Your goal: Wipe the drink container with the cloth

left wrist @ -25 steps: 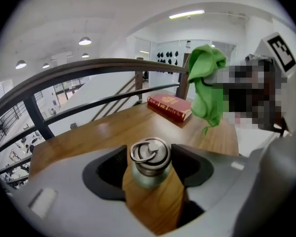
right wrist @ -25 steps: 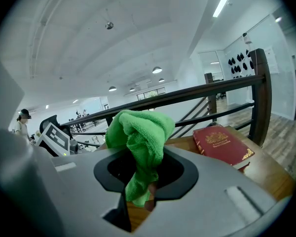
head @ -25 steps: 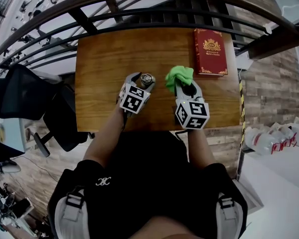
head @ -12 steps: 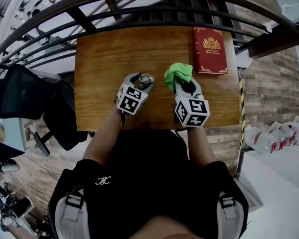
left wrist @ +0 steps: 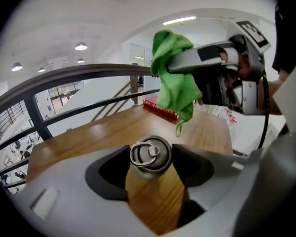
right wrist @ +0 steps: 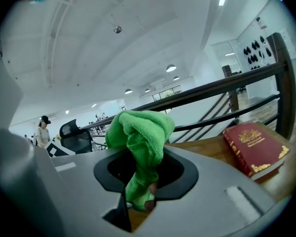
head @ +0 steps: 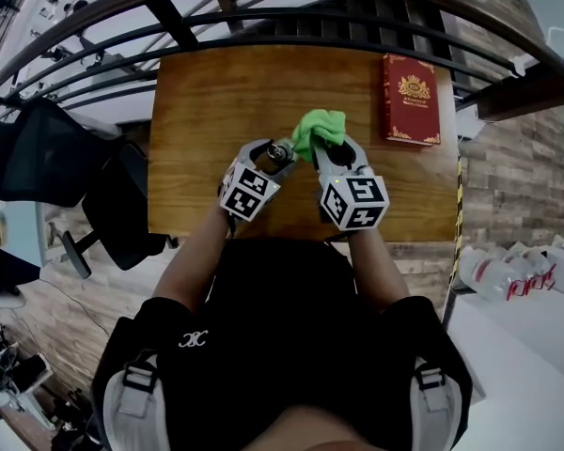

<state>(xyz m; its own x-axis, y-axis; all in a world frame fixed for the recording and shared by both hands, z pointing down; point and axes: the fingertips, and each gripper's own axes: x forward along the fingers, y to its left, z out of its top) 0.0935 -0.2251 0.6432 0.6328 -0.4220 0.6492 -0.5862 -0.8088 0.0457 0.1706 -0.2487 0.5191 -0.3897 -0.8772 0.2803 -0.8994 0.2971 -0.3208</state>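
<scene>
A silver drink can (head: 280,152) (left wrist: 149,157) with a ring-pull top stands upright between the jaws of my left gripper (head: 271,154) (left wrist: 149,163), which is shut on it above the wooden table (head: 207,111). My right gripper (head: 321,145) (right wrist: 140,191) is shut on a bunched green cloth (head: 317,130) (right wrist: 140,142). The cloth (left wrist: 175,78) hangs just right of and beyond the can, close to its top. Whether cloth and can touch is unclear.
A red hardcover book (head: 410,100) (right wrist: 256,147) lies at the table's far right. A dark curved railing (head: 291,7) runs behind the table. A black office chair (head: 47,158) stands to the left, and bagged items (head: 517,271) lie at the lower right.
My right gripper has moved left and forward with the cloth, bringing it next to the can. The left gripper has kept hold of the can and barely shifted.
</scene>
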